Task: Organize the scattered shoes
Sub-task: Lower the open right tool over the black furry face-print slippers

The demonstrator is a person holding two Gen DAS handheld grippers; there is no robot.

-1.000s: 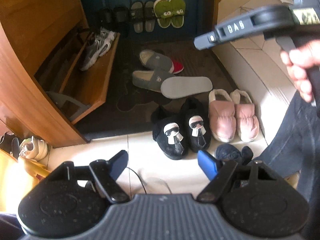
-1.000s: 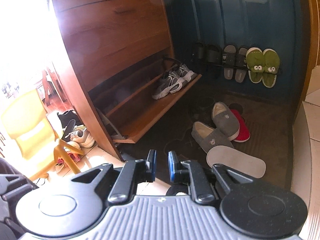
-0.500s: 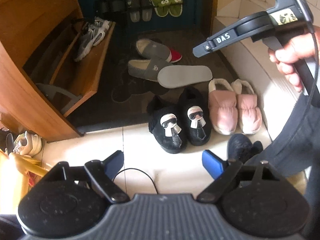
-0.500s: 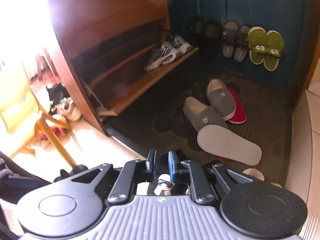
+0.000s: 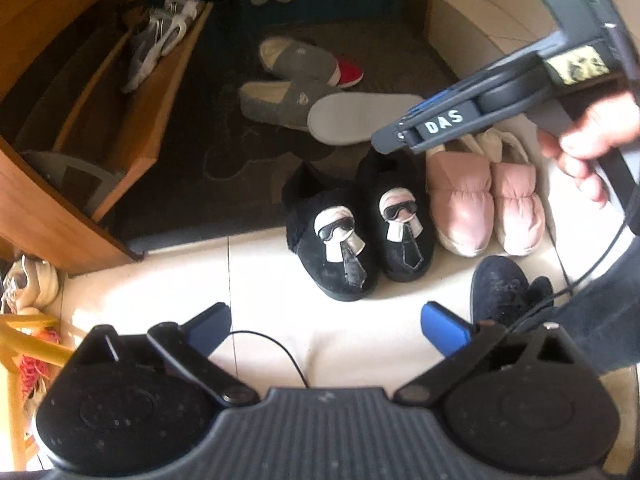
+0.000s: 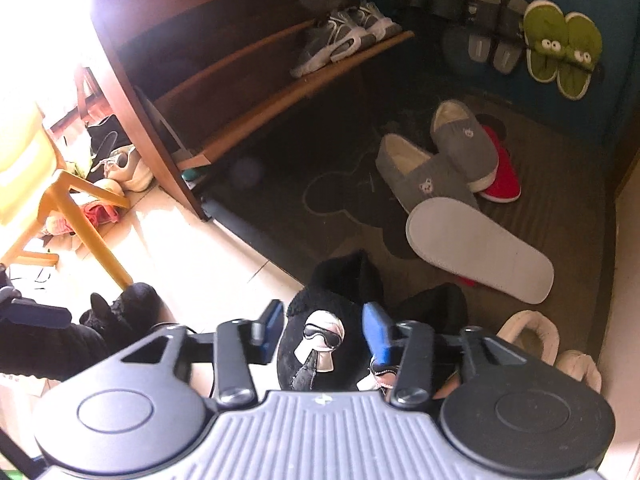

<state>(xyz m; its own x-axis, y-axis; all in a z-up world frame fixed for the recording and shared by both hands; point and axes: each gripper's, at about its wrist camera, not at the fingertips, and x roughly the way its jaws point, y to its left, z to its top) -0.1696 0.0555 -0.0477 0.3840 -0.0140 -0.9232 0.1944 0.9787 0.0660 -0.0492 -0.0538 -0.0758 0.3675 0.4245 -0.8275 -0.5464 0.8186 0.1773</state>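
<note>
A pair of black fuzzy slippers (image 5: 336,248) with a sunglasses figure on each toe stands on the tile at the mat's edge. Beside them stand pink padded slippers (image 5: 464,204). Two grey slippers (image 5: 280,104), a red shoe (image 5: 348,74) and an overturned white-soled slipper (image 5: 360,118) lie scattered on the dark mat. My left gripper (image 5: 326,326) hovers over bare tile in front of the black pair, its jaws opening wide with nothing between them. My right gripper (image 6: 322,326) hangs above the black slippers (image 6: 320,344), jaws opening. One slipper shows below, between the pads, untouched.
A wooden shoe cabinet (image 5: 48,184) stands open on the left with grey sneakers (image 6: 340,40) on its shelf. Green frog slippers (image 6: 560,48) and sandals hang on the blue door. A yellow chair (image 6: 60,200) and more shoes are at far left. The person's dark foot (image 5: 500,288) is near the pink pair.
Both grippers have come down toward the floor, so the shoes look larger. The right gripper's jaws have gone from shut to apart, and the left gripper's jaws have spread wider.
</note>
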